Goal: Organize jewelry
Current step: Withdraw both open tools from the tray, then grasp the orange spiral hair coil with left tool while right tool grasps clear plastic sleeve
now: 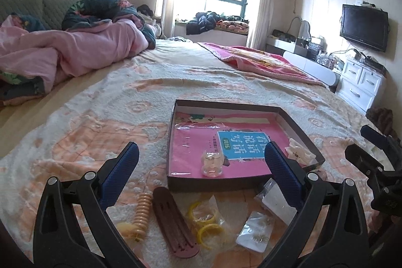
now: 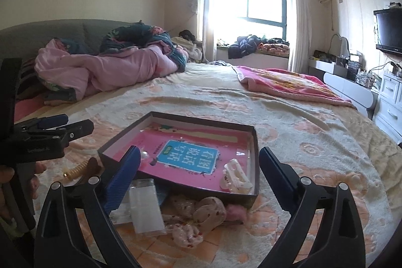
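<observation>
Both the left claw and right claw are gaping wide, empty, hovering over the shallow dark cardboard box lying on the bed.

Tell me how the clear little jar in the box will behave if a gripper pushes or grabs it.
The jar looks like smooth clear plastic or glass, so it is probably slippery between the jaws. It stands upright on a glossy pink book, so a push would likely slide or tip it. Being round, it may roll toward the box wall.
</observation>
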### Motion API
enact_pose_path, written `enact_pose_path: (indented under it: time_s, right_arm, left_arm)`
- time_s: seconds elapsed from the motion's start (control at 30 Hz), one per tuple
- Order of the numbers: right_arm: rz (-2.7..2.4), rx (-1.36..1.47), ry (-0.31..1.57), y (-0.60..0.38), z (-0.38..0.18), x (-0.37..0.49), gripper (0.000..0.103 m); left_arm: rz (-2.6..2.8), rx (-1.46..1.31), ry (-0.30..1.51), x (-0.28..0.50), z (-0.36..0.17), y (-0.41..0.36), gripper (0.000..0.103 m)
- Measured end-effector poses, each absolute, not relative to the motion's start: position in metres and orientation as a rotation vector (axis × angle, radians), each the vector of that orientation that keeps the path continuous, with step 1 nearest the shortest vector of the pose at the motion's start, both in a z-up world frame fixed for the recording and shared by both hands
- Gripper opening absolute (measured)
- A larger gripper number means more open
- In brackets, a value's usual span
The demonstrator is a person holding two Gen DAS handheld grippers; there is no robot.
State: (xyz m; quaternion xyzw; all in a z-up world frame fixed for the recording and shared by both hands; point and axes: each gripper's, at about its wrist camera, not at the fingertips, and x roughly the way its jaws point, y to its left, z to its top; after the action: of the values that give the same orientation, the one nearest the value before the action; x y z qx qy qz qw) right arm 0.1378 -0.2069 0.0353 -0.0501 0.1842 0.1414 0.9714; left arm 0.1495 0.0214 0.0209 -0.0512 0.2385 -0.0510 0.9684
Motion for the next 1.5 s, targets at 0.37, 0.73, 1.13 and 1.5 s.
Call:
enact_pose_path:
  time_s: [0.37, 0.73, 1.13, 1.5]
  right_arm:
    - [0.362, -0.127, 0.405, -0.183, 0.027, 0.126, 0.092]
    - [0.435, -0.171, 0.441, -0.160, 0.016, 0.121, 0.092]
    - [0.482, -0.249, 0.509, -0.139, -0.004, 0.122, 0.092]
    - [0.468, -0.276, 0.571, -0.131, -0.023, 0.134, 0.086]
  left_arm:
    - [-0.065, -0.112, 0.513, 0.133, 0.014, 0.038, 0.092]
    - [0.011, -0.120, 0.576, 0.127, 0.002, 0.063, 0.092]
    - [0.072, -0.121, 0.683, 0.130, -0.018, 0.088, 0.092]
    - [0.056, -0.085, 0.797, 0.142, -0.045, 0.087, 0.075]
